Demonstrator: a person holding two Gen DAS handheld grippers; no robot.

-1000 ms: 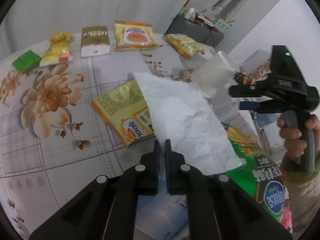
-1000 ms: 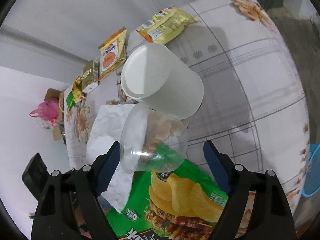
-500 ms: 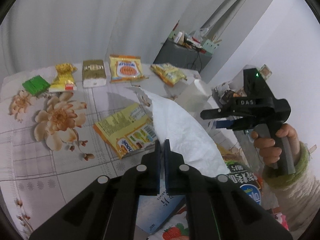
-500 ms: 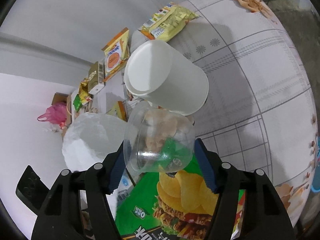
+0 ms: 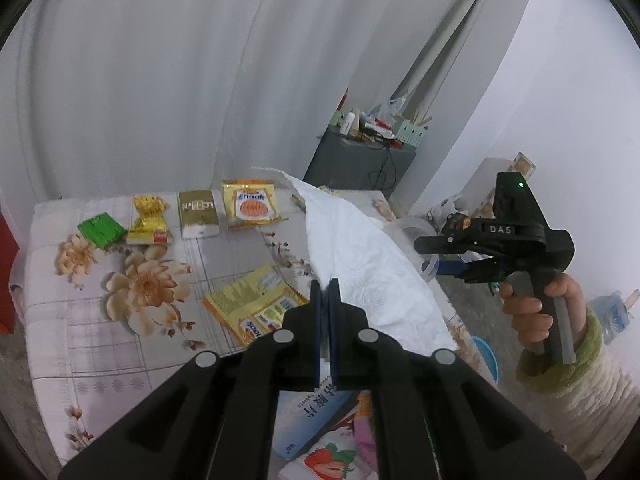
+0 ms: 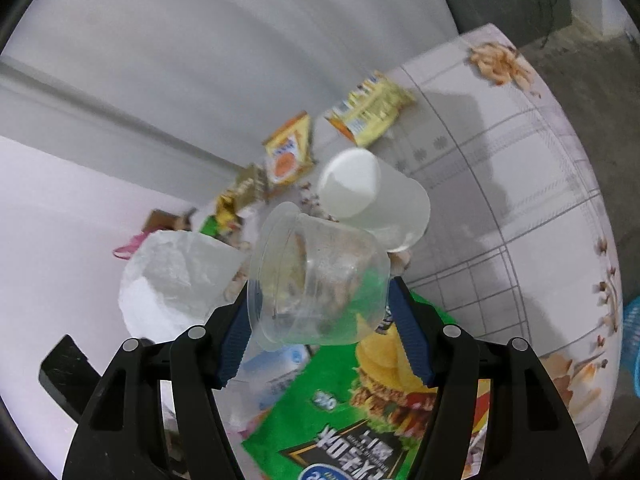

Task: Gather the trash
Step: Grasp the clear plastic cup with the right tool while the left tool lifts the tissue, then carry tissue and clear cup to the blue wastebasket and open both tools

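Left wrist view, objects given relative to the floral tablecloth. Along its far edge, left to right: a green packet, a yellow sachet, a gold box and an orange-and-yellow snack packet. Nearer the middle of the cloth lies a flat yellow wrapper. The left gripper has its jaws pressed together, pinching the lower edge of a white paper napkin, which hangs raised above the cloth. At the cloth's right edge a hand in a green-cuffed sleeve grasps the handle of the other tool.

Right wrist view, same landmark. The lifted napkin appears at left, beyond the cloth's near corner. The right gripper is partly spread, its blue pads clamped on the sides of a clear plastic cup held on its side above the cloth. A white paper cup lies tipped just behind it. A green crisp bag lies below the jaws.
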